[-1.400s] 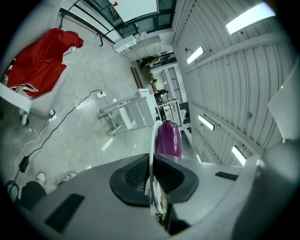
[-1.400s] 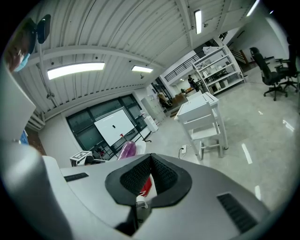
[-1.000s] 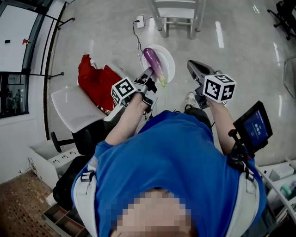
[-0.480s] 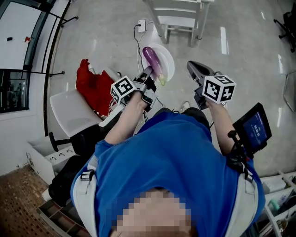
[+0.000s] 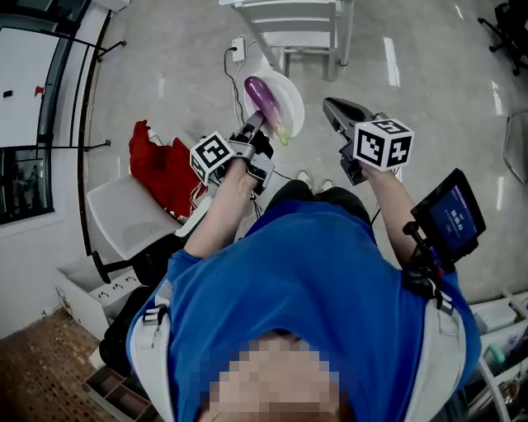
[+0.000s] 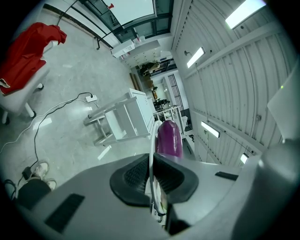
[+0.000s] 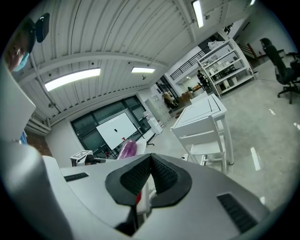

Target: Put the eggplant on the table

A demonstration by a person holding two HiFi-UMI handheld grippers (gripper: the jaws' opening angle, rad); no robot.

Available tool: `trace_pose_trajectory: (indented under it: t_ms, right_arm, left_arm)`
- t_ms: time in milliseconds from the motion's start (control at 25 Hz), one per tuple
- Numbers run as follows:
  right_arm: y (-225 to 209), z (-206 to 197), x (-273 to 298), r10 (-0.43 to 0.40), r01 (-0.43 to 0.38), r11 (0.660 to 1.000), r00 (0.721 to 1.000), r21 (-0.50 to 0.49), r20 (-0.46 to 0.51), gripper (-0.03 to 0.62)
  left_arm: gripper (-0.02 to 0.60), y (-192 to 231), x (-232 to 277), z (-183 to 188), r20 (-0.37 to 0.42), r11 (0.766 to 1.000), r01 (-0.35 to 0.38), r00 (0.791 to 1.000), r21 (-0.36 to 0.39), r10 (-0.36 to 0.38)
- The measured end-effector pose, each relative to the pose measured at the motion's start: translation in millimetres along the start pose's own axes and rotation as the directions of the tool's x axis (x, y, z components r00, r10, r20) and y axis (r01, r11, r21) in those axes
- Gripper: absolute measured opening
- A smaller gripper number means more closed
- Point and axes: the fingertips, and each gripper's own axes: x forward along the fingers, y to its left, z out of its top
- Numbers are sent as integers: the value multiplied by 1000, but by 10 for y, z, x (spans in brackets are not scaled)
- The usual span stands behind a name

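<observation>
A purple eggplant (image 5: 266, 99) lies on a white plate (image 5: 290, 107) held in the air above the floor. My left gripper (image 5: 254, 124) is shut on the plate's near rim. In the left gripper view the thin plate rim (image 6: 151, 149) sits pinched between the black pads, with the eggplant (image 6: 168, 136) just beyond them. My right gripper (image 5: 330, 105) hovers to the right of the plate, shut, with nothing in it. In the right gripper view its pads (image 7: 161, 174) meet, and the eggplant (image 7: 126, 149) shows at the left. A white table (image 5: 293, 21) stands just ahead.
A white chair (image 5: 132, 206) with a red cloth (image 5: 161, 161) on it stands at the left. A power strip (image 5: 238, 45) and its cable lie on the floor by the table. A screen on a stand (image 5: 452, 218) is at the right.
Both grippers keep their pose and the plate stays gripped. The floor, chair and white table have slid a little in the head view as the person shifts.
</observation>
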Motion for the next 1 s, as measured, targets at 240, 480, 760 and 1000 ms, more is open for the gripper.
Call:
trace_pose_trajectory:
  t_ms: [240,480,760,1000]
  right_arm:
    - [-6,38,4,-18,18,1000,1000,3,3,2]
    - [68,-1,41,-3,3,1000,1000,-11,-13,2]
    - [123,-81,68,18,-17,1000,999,12,-35,2]
    - [102,-147,60,8,-6,998,999,59,-44,2]
  left_arm:
    - [25,-84,97,9,-35,1000,13,999,10,-13]
    - [25,-38,17,-18,-23,1000,6,1000,5,-6]
    - [25,10,-86,-55,-18,1000,-29,999,1,29]
    - [25,21,-84,-83,-48,998,-65,997,9,65]
